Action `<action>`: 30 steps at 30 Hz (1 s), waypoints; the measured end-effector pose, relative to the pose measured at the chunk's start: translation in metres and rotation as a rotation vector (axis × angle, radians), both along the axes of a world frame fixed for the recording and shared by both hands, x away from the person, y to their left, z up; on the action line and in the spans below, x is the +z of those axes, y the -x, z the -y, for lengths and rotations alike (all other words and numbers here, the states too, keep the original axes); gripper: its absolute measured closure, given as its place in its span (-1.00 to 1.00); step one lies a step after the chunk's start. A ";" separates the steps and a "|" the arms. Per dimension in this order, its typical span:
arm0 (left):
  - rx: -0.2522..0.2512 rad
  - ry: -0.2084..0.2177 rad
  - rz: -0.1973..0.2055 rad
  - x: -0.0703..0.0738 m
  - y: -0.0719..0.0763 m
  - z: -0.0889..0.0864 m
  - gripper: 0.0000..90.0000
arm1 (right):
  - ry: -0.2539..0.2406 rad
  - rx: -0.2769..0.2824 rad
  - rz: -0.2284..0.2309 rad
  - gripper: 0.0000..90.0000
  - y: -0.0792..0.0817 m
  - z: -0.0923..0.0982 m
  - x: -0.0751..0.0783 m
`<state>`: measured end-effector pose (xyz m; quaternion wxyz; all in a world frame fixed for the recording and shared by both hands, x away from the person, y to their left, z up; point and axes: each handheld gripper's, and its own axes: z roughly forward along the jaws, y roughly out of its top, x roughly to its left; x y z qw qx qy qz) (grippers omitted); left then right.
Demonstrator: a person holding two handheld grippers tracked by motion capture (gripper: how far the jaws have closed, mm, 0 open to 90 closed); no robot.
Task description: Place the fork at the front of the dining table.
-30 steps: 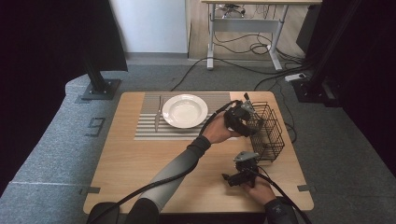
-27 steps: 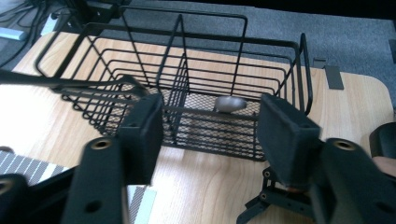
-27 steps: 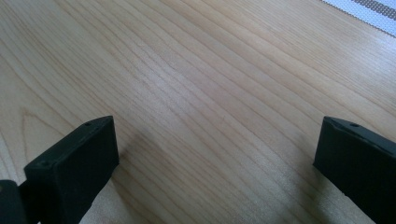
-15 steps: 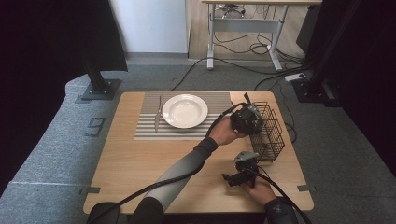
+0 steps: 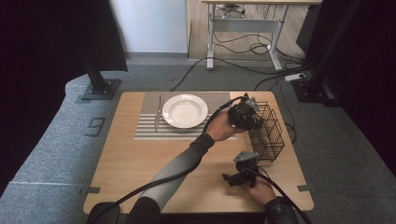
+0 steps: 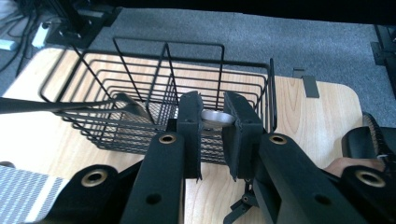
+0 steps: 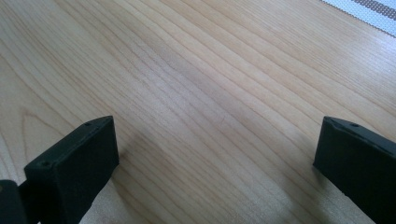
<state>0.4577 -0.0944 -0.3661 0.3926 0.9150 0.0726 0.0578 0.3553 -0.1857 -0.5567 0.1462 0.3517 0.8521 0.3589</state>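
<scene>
The left gripper [image 6: 212, 135] has its fingers [image 6: 189, 126] narrowed on a metal utensil, prob. a spoon [image 6: 216, 117], at the near rim of the wire basket [image 6: 154, 88]. Vs 1 s ago the hand [image 5: 219, 127] has moved rightward from beside the plate [image 5: 184, 110] to the basket's edge, so the utensil looks freshly gripped and a lift-out seems next. Another utensil [image 6: 70, 105] lies inside. The right gripper [image 5: 239, 176] rests w/ fingers [image 7: 74, 163] wide over bare tabletop [image 7: 196, 93]. A knife [image 5: 158, 114] lies left of the plate on the placemat [image 5: 147, 131].
</scene>
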 end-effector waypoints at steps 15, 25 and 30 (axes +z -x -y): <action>0.032 0.057 0.018 0.053 -0.002 -0.032 0.72 | -0.002 -0.002 0.000 -1.00 0.000 0.000 0.000; 0.065 0.062 0.038 0.073 0.002 -0.063 0.72 | 0.000 0.012 -0.001 -1.00 -0.001 -0.002 0.000; 0.084 0.031 0.035 0.066 0.004 -0.085 0.72 | -0.001 0.019 -0.001 -1.00 -0.002 -0.002 0.000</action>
